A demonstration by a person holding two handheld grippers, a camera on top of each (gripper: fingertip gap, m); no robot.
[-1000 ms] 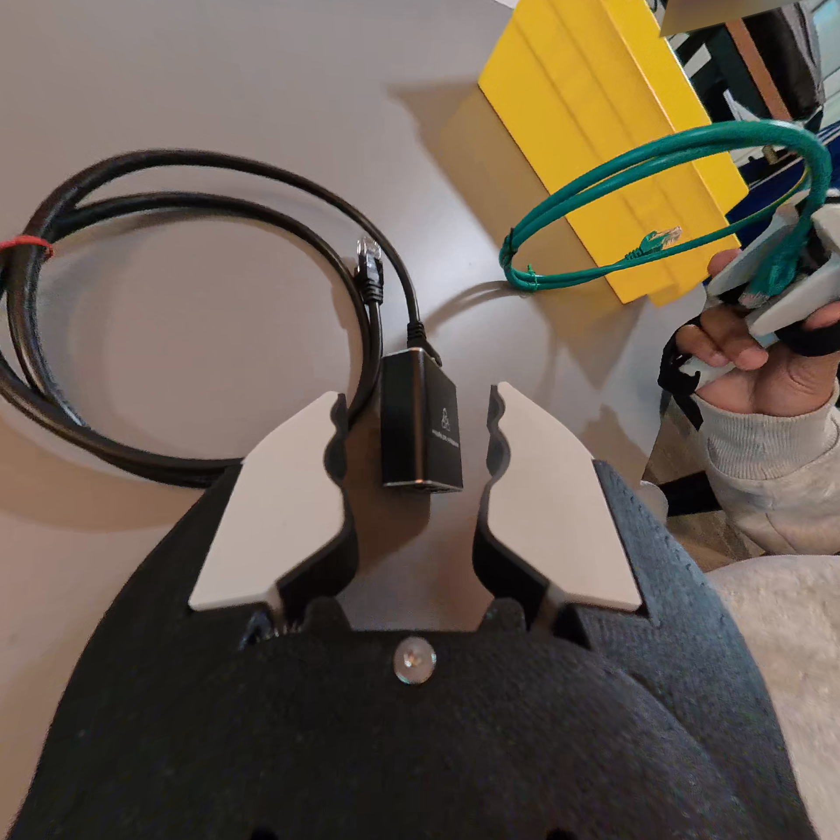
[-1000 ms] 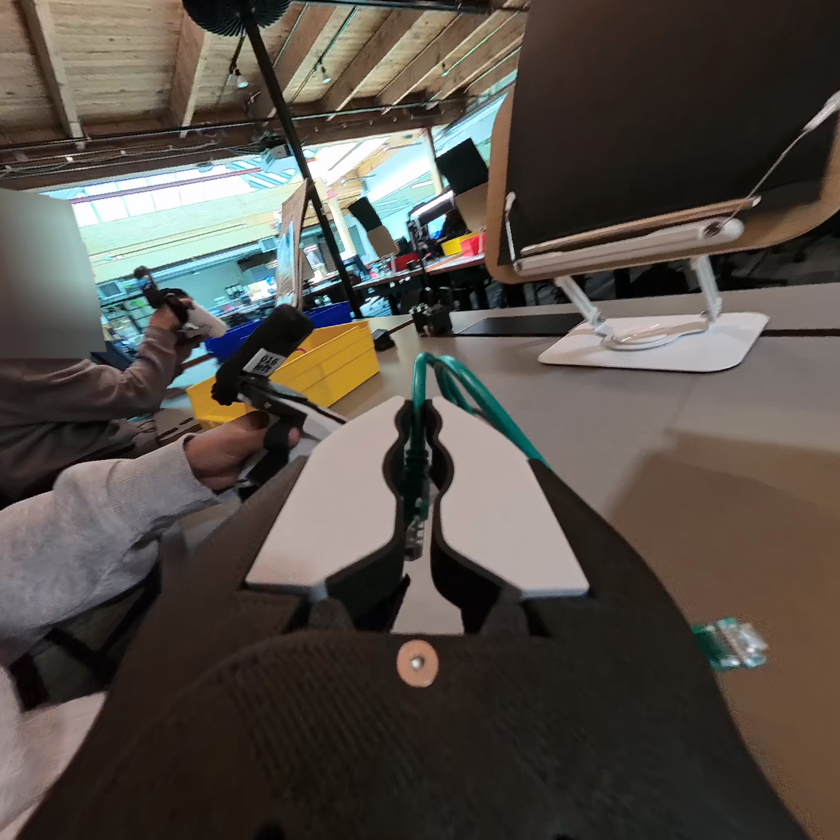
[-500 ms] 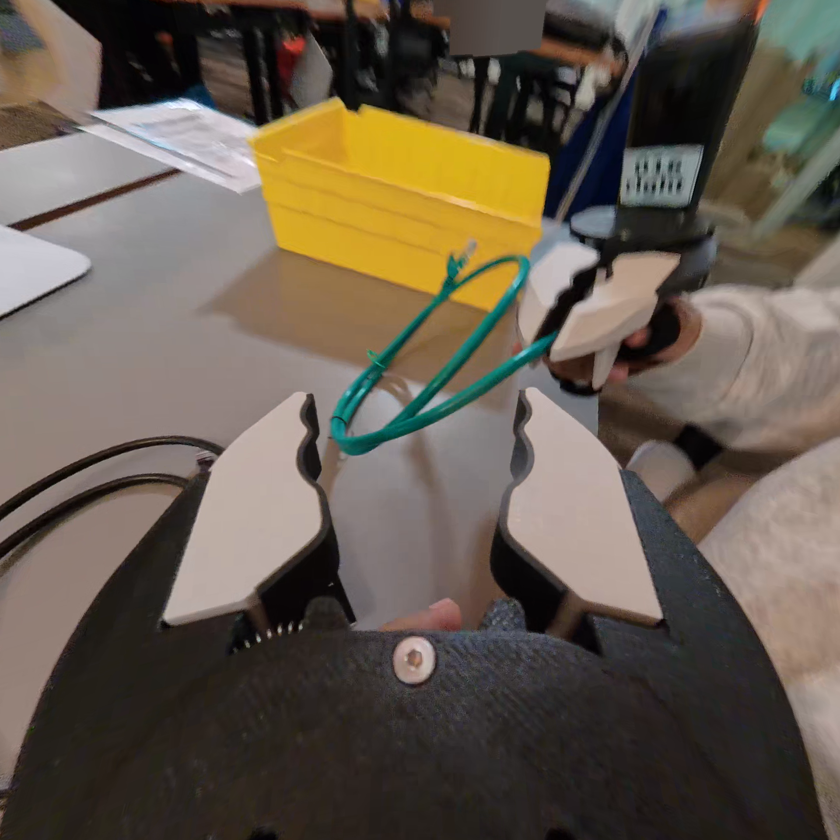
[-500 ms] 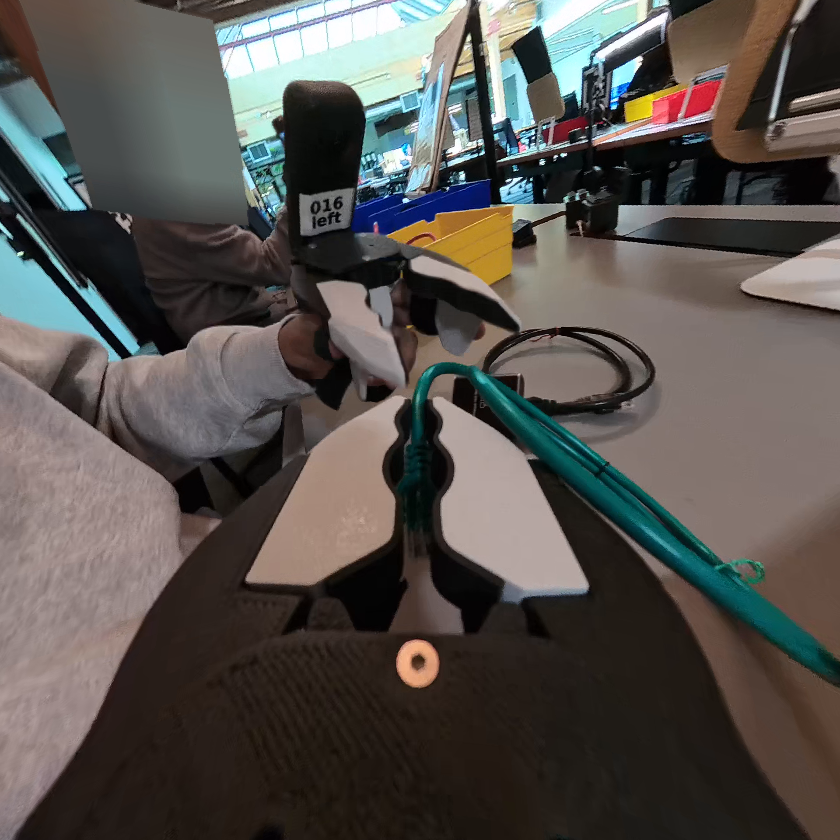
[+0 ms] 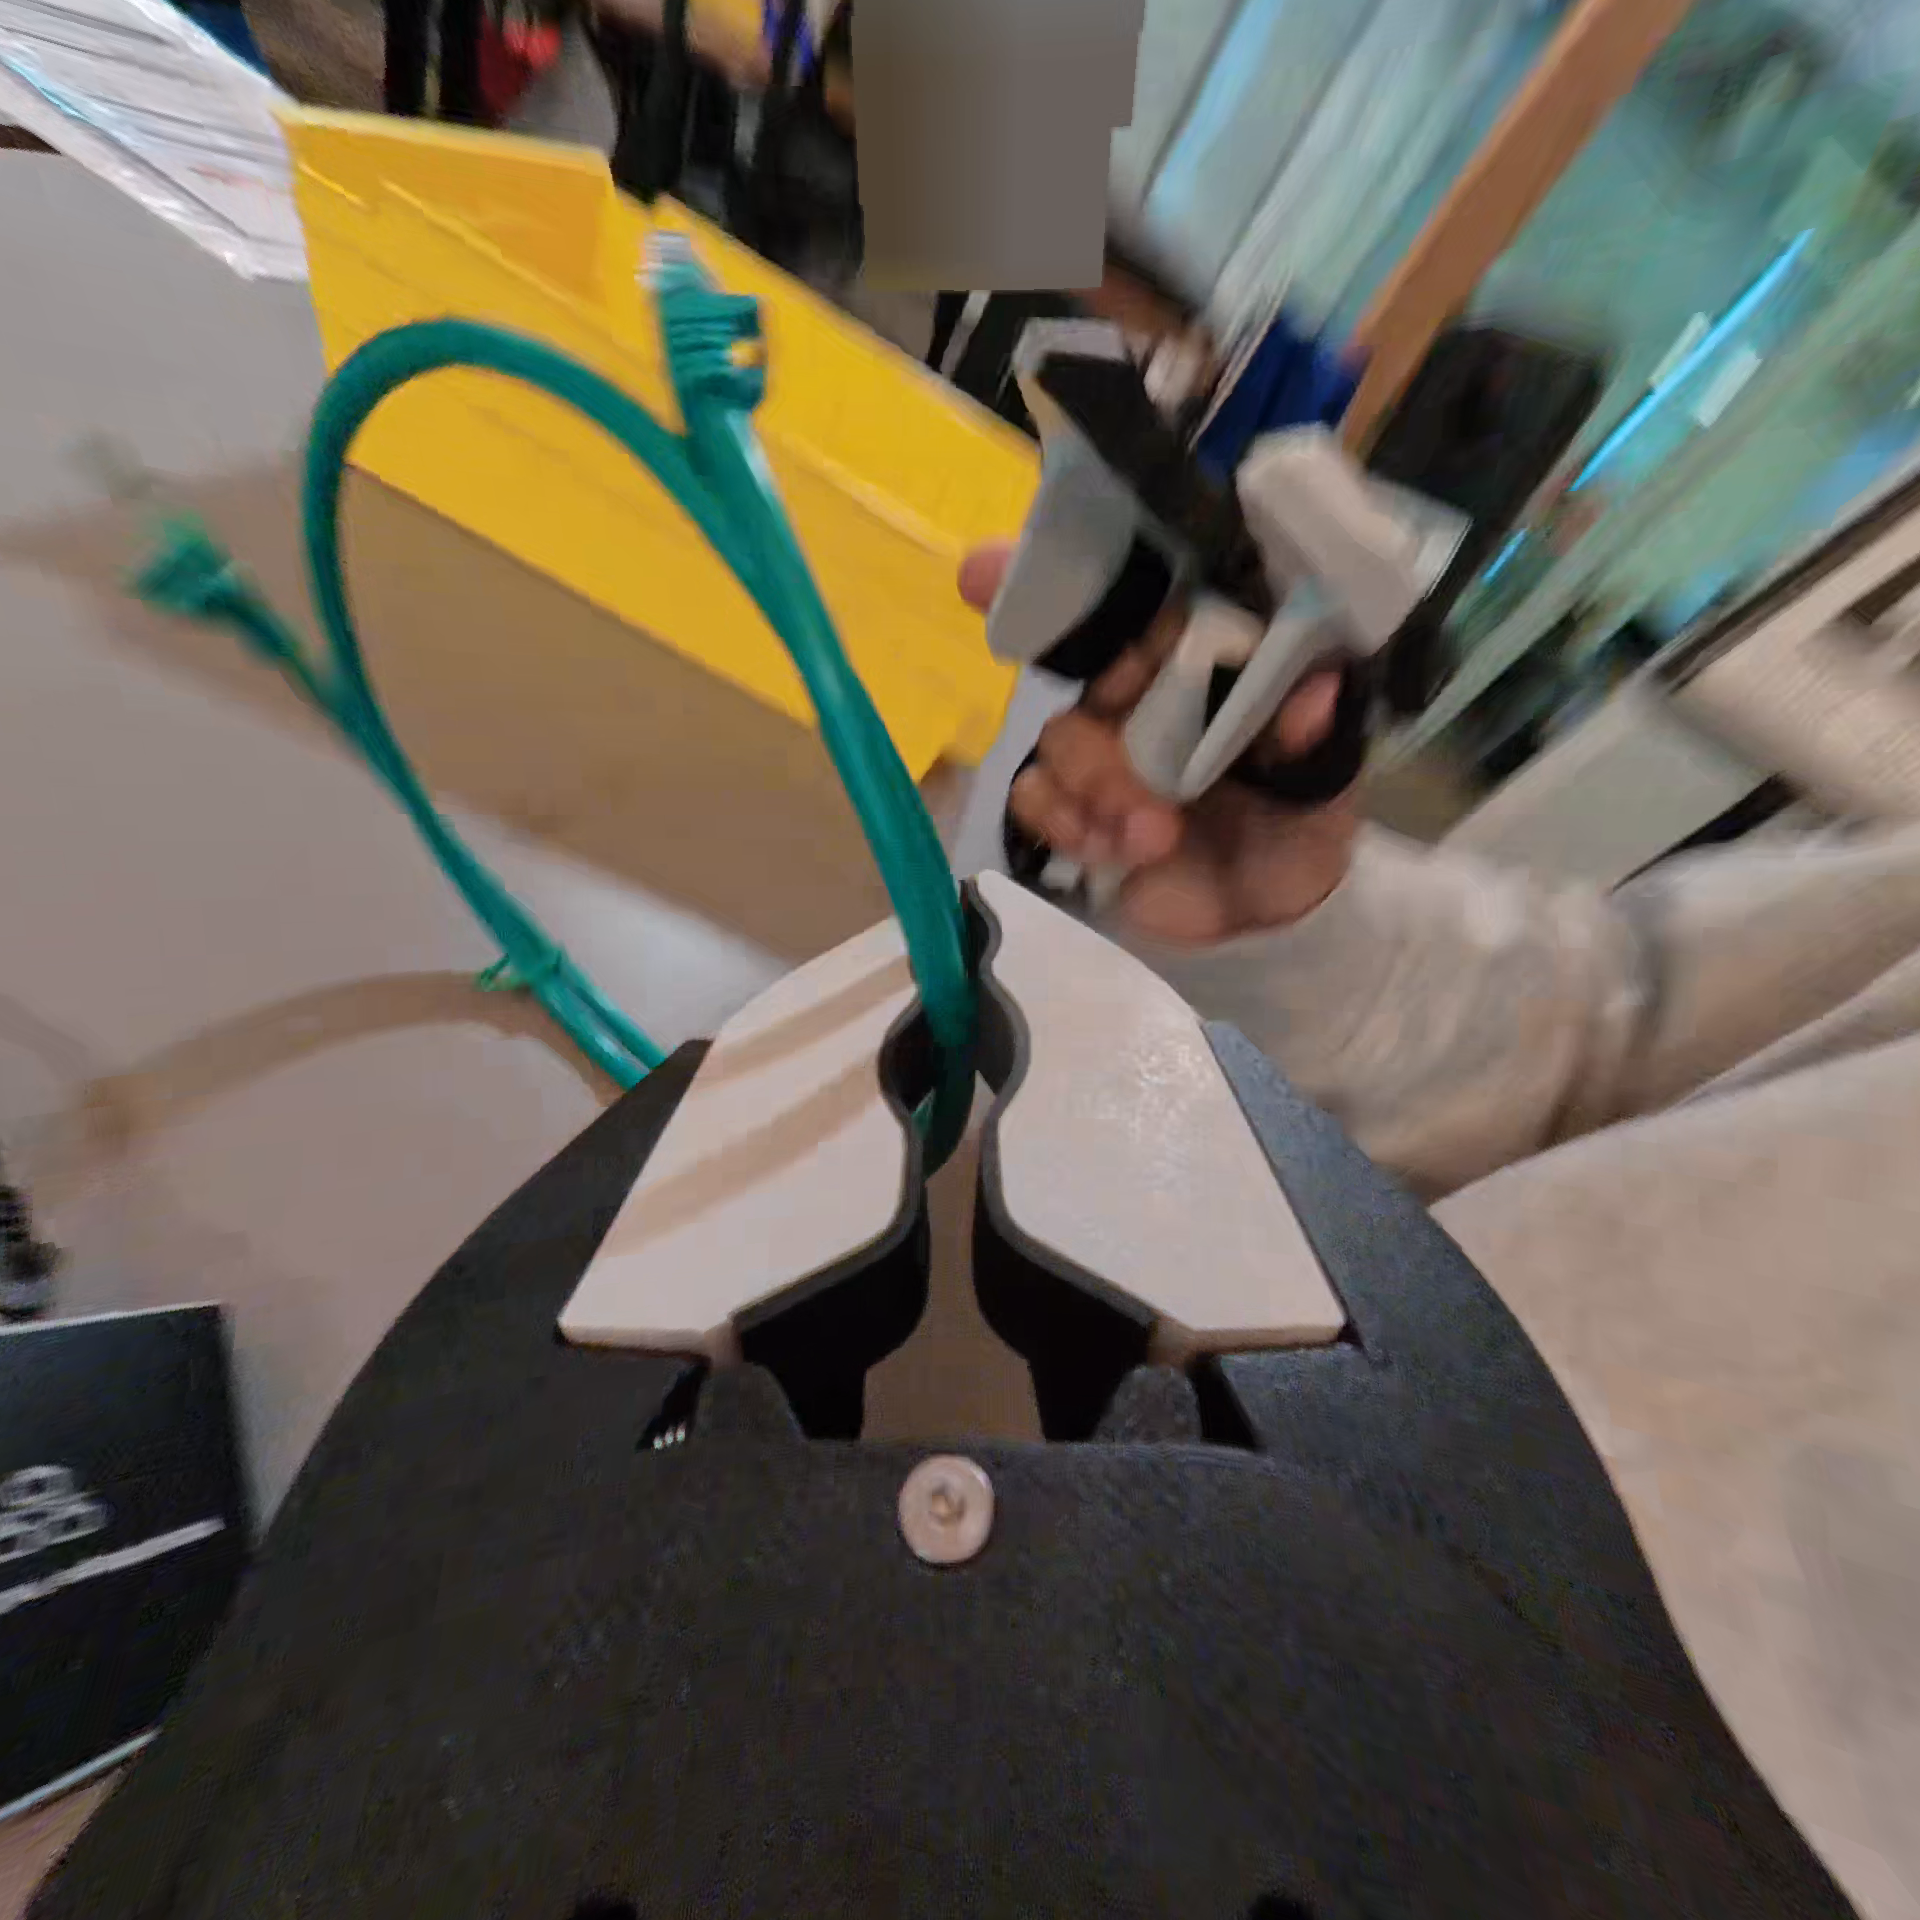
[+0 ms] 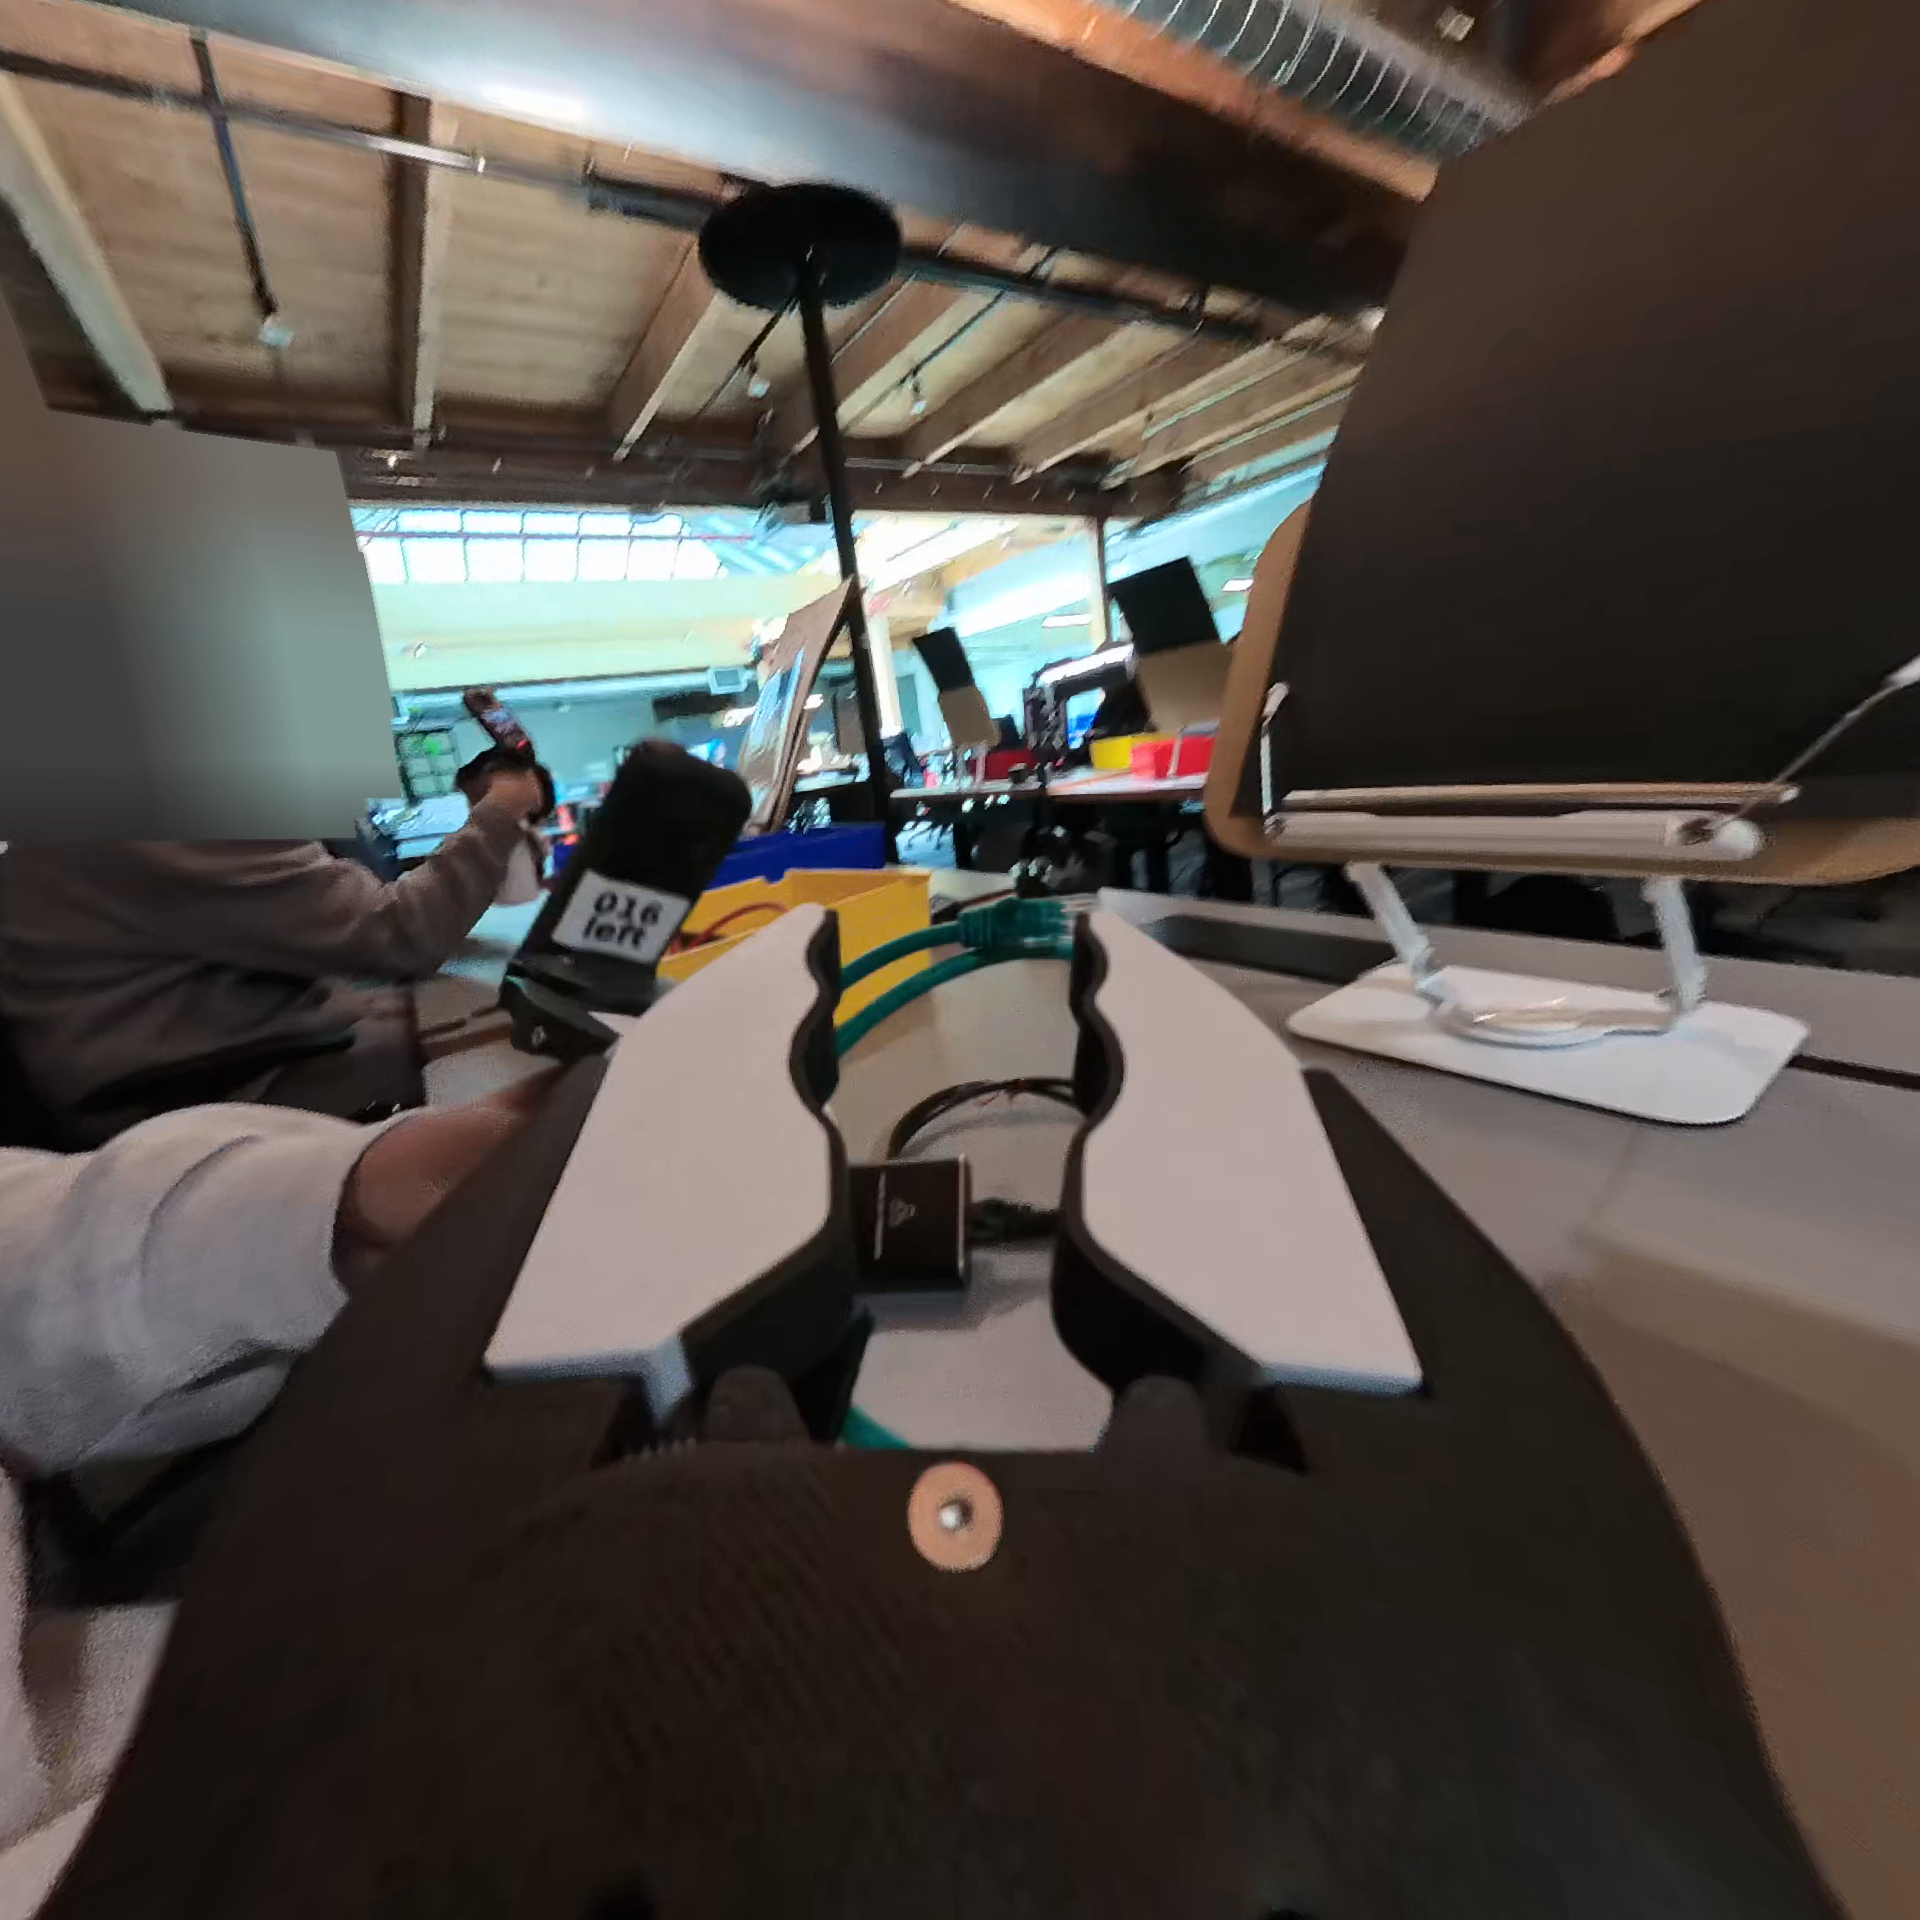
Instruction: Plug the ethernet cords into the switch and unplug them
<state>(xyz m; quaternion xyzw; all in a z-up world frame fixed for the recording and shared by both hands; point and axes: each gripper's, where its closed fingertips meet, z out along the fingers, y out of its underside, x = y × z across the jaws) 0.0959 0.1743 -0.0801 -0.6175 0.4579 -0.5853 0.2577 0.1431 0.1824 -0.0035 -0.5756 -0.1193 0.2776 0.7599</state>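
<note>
Your left tool (image 5: 961,971) pinches the thin green ethernet cord (image 5: 831,665); your right tool (image 6: 951,997) gapes wide above what seems a small black box switch (image 6: 912,1221) on the grey counter (image 6: 1662,1195).

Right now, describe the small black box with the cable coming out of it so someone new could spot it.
Start at the grey table with the yellow plastic bin at its far edge. Nearer than the bin lies a coiled black cable, and at the coil's near side sits the small black rectangular adapter box. It is the only boxy, flat-sided item among round cords.
</note>
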